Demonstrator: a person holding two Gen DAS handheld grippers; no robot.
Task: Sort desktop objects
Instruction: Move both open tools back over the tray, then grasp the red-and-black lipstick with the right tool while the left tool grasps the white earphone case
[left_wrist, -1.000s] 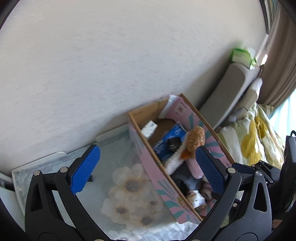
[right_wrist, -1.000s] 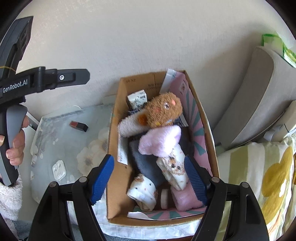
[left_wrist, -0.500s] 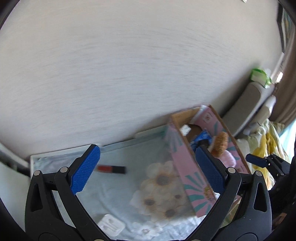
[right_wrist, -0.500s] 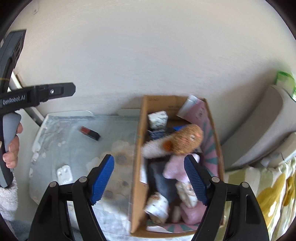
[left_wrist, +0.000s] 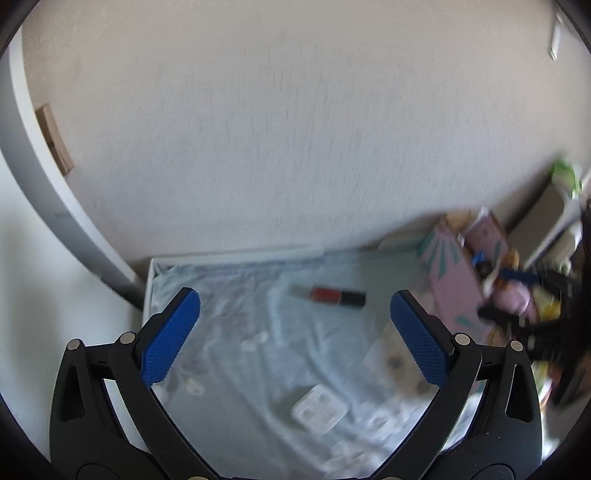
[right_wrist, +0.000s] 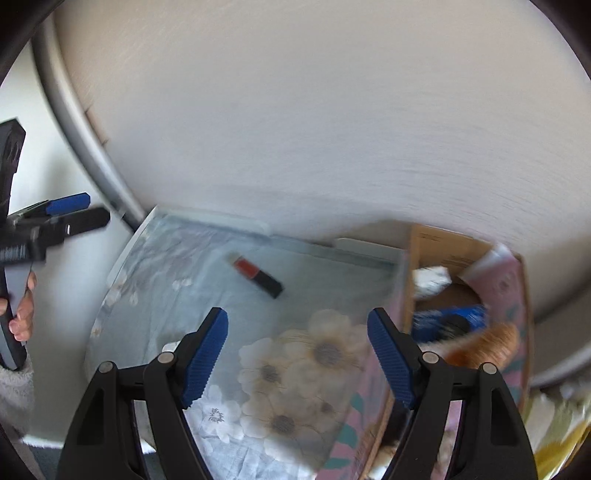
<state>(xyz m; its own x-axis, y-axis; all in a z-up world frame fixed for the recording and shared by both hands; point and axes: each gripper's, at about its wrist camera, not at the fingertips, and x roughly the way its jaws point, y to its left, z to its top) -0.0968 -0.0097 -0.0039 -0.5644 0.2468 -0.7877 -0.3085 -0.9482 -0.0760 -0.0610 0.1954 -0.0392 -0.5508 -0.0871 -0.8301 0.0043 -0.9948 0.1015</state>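
A red and black tube lies on the flowered cloth near the wall. Closer in lies a white earbud case; in the right wrist view only its corner shows behind a finger. A pink-patterned cardboard box stands at the right, holding a brown plush toy, a blue pack and a small white carton. My left gripper hangs open above the cloth, nothing between its pads. My right gripper is open over the flower print beside the box, also empty.
A textured white wall rises right behind the table. A grey frame runs down the left side. A person's hand in a fluffy sleeve grips the left tool. A grey cushion and bedding lie past the box.
Both grippers have swung left, away from the box and over the cloth. The tube and the earbud case have come into the left view. Both stayed open and empty.
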